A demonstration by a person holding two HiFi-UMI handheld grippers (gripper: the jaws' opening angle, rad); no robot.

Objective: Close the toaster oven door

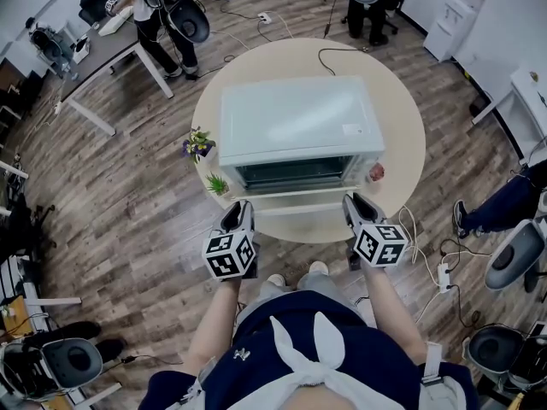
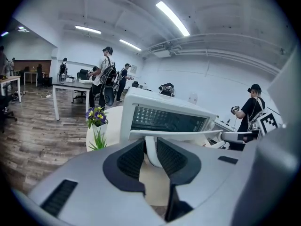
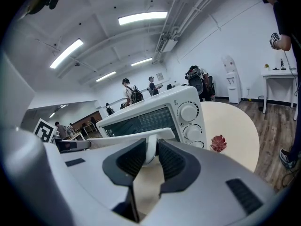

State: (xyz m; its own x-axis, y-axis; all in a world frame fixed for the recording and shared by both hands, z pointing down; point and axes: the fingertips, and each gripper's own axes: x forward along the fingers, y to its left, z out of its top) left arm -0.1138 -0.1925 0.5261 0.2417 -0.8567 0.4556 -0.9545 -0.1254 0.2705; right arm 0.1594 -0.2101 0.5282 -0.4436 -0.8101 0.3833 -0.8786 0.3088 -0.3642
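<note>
Green plant [image 1: 217, 183] seemingly crowds the door's [image 1: 299, 208] left.

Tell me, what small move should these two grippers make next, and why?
Probably lift both together, up and toward the toaster oven. Its door hangs open, roughly flat, and the left gripper and right gripper each have fingers closed on the door handle, so a joint upward swing should shut it.

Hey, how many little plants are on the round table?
3: purple flowers and a green sprig left of the oven, a red one at its right. The oven may hide others.
</note>
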